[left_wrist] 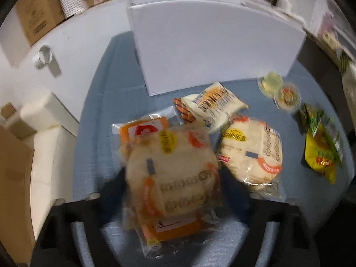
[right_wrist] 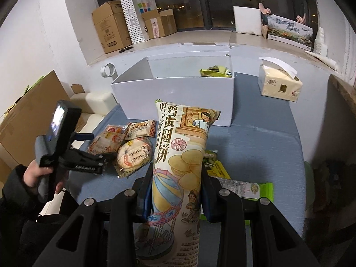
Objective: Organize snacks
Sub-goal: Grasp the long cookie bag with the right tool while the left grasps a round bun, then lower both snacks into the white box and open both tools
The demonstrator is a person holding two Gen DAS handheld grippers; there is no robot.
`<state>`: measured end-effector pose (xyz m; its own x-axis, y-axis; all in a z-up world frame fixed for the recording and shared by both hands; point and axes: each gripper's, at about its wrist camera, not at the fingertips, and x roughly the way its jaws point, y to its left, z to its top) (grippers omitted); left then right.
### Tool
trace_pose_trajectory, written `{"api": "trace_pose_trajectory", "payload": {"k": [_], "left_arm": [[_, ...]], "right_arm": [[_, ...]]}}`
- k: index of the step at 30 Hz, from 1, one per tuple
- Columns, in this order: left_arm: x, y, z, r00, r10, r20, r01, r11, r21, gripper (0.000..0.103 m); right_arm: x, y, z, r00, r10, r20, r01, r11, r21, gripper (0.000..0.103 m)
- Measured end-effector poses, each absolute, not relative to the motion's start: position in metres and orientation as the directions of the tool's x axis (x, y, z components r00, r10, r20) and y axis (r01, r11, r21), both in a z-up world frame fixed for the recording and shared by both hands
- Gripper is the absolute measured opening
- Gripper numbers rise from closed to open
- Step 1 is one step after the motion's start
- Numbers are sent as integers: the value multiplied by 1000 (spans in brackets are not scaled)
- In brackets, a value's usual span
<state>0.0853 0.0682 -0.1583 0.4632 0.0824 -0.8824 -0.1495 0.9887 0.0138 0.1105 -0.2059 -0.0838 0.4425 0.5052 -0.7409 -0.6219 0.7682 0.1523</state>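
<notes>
Snack packets (left_wrist: pixel 233 106) before box (left_wrist: pixel 213 51), tissues (right_wrist: pixel 280 84) right.

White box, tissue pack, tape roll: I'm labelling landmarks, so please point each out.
white box (right_wrist: pixel 178 93), right wrist view, front wall.
tissue pack (right_wrist: pixel 279 86), right wrist view, front face.
tape roll (left_wrist: pixel 44 56), left wrist view, its rim.

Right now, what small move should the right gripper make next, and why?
Probably carry the biscuit bag forward over the white box and let go. The right gripper is shut on it, and the open box already holds a green packet.
</notes>
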Motion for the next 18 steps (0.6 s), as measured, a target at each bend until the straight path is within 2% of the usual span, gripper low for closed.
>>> {"api": "trace_pose_trajectory", "payload": {"k": [5, 12, 18], "left_arm": [[73, 75, -139, 518, 44, -854, -160, 986, -47, 77], [58, 72, -68, 679, 13, -734, -133, 986, -105, 77], [88, 71, -11, 746, -11, -666, -88, 989, -115, 77]], "right_arm": [[108, -200, -84, 434, 507, -744, -634, 759, 148, 38], [108, -194, -76, 443, 516, -733, -646, 750, 138, 38], [125, -178, -47, 472, 545, -693, -679, 726, 108, 38]]}}
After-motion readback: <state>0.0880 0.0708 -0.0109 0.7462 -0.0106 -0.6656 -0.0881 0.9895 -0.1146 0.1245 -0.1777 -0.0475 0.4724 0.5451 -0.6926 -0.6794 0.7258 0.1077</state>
